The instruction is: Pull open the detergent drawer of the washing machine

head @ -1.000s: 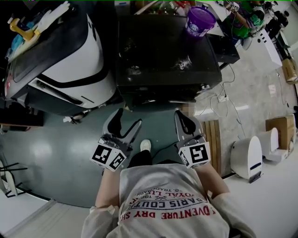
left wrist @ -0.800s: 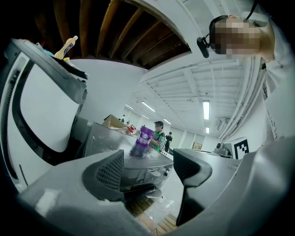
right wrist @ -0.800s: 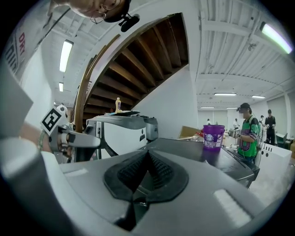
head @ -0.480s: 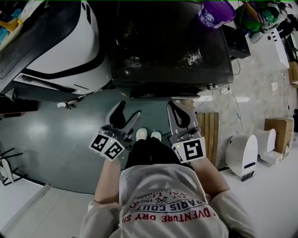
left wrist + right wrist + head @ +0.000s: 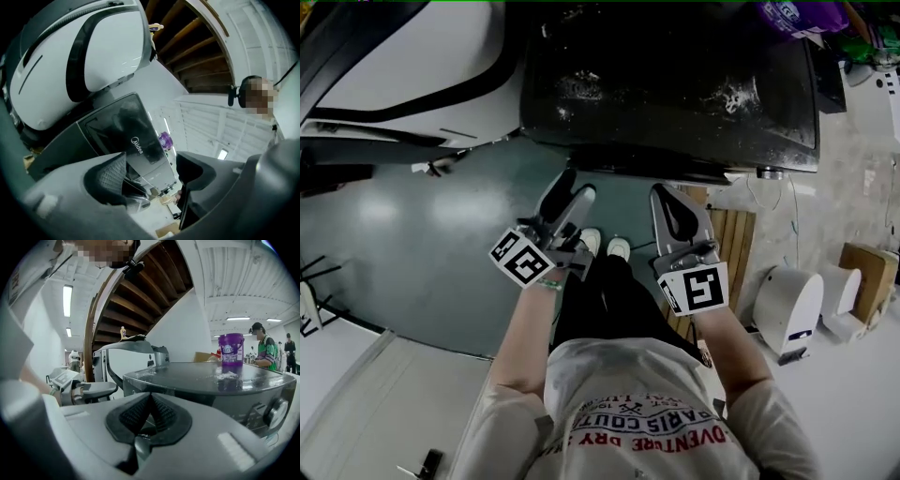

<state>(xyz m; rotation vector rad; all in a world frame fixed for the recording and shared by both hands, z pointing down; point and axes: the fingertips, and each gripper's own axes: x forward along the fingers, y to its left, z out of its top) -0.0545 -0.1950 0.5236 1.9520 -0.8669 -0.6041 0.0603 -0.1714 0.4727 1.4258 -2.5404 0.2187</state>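
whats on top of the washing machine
A purple tub stands at the far right of the washing machine's dark top, with white powdery smears near it and further left. What the tub holds is hidden.

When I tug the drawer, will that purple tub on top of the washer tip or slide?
Probably no tipping: the purple tub stands upright and looks nearly as wide as tall. It may slide instead, since the washer top looks glossy. Its fill can't be seen, so its weight is unknown.
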